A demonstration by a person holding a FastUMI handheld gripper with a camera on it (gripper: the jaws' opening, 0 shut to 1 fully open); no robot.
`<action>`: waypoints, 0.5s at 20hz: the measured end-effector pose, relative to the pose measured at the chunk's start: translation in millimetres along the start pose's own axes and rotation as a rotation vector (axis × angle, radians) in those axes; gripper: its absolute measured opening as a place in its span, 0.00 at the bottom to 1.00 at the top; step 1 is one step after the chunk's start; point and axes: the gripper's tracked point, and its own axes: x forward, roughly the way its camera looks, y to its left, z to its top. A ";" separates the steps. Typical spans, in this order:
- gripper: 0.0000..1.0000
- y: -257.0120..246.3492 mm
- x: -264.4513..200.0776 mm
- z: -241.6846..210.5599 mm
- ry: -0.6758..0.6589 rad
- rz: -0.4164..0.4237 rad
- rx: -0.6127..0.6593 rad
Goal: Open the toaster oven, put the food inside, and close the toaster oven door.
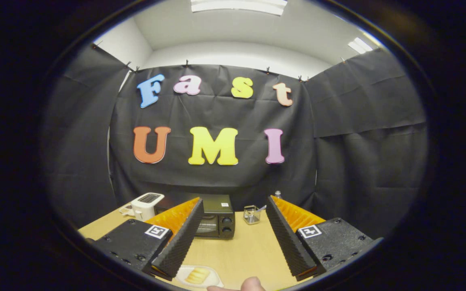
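A black toaster oven [216, 220] stands at the back of the wooden table [245, 246], its door closed, partly hidden behind my left finger. A white plate [212, 281] with a pale yellow piece of food [197, 275] lies near the table's front, just beside the base of my left finger. My gripper [235, 204] hovers above the table, open wide, nothing between its fingers. The oven sits well beyond the fingertips. A person's fingertip [252, 284] shows at the table's front, next to the plate.
A white toaster [147, 204] stands left of the oven, with a small white object [126, 209] beside it. A small wire basket [251, 214] holding a utensil sits right of the oven. Black cloth walls enclose the table on three sides.
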 end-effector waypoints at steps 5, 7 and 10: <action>1.00 33.5 54.2 -30.9 0.042 0.062 0.030; 1.00 53.9 82.6 -43.3 0.063 0.097 0.039; 1.00 84.2 135.5 -54.7 0.061 0.148 0.051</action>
